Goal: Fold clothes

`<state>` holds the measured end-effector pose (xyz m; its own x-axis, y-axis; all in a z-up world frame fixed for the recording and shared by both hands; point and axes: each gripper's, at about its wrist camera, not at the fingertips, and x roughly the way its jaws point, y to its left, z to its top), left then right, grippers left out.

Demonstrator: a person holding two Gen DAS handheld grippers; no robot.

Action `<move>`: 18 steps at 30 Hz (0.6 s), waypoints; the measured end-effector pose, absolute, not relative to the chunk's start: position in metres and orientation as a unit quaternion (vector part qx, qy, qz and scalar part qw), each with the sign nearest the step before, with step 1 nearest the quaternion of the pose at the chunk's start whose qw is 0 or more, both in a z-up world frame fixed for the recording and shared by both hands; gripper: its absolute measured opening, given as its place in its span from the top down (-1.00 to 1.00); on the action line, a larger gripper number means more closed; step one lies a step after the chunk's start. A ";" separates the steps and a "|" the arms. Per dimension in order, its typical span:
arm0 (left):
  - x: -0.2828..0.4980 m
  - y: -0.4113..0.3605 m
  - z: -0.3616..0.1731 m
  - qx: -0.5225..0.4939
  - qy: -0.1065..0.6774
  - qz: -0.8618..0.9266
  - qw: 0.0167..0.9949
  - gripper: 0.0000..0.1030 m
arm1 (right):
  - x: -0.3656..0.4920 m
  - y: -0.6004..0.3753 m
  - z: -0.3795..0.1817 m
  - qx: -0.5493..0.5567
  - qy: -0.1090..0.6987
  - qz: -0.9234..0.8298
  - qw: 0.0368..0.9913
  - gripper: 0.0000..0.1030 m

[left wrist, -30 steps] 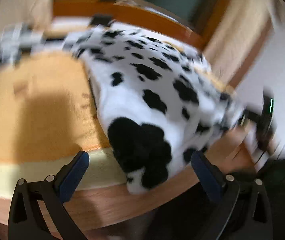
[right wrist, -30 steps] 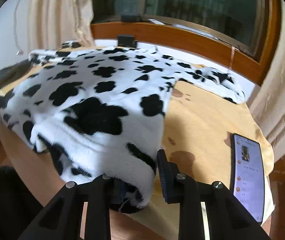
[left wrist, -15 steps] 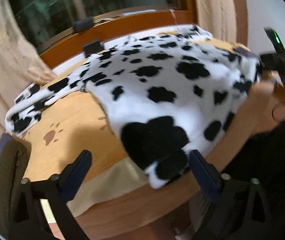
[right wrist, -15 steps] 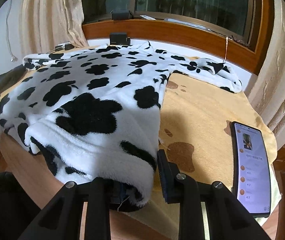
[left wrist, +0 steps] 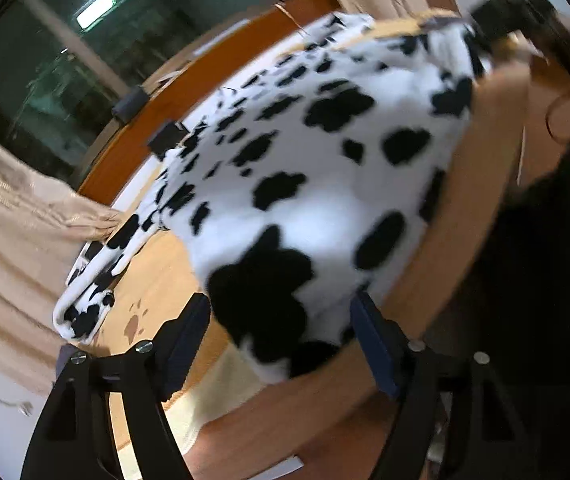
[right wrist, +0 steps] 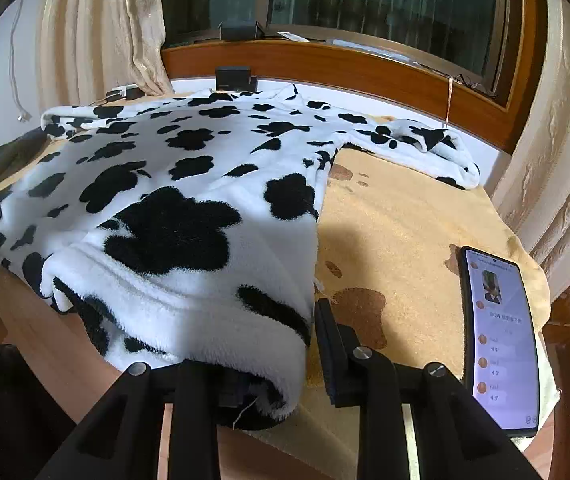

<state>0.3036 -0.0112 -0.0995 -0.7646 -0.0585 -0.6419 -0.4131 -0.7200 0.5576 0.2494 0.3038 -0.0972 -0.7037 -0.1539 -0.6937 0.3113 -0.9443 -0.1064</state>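
A fleece garment, white with black cow spots, lies spread over a round wooden table covered by a tan cloth. My right gripper has its fingers around the garment's near right hem corner; the fleece drapes over the left finger and the jaws stand apart. In the left wrist view the same garment hangs over the table's edge. My left gripper is open, its fingers on either side of the near left hem corner. Both sleeves lie stretched out at the far side.
A phone with a lit screen lies on the cloth at the right near the table edge. A small black box stands on the sill behind. Curtains hang at both sides. The wooden table rim runs under the hem.
The left gripper has swung and tilted, closing in so the hem corner now sits between its fingers. The right gripper has stayed at its hem corner, with the view barely shifted.
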 end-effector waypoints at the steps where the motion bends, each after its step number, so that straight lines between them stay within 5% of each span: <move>1: 0.304 -0.009 -0.101 -0.325 0.368 0.866 0.098 -0.51 | 0.249 0.304 -0.097 0.364 0.107 -0.917 0.127 0.45; 9: 0.287 -0.023 -0.095 -0.312 0.379 0.871 0.007 -0.56 | 0.251 0.307 -0.096 0.361 0.105 -0.918 0.125 0.45; 18: 0.283 -0.029 -0.085 -0.292 0.308 0.905 -0.005 -0.60 | 0.251 0.302 -0.098 0.352 0.115 -0.920 0.125 0.44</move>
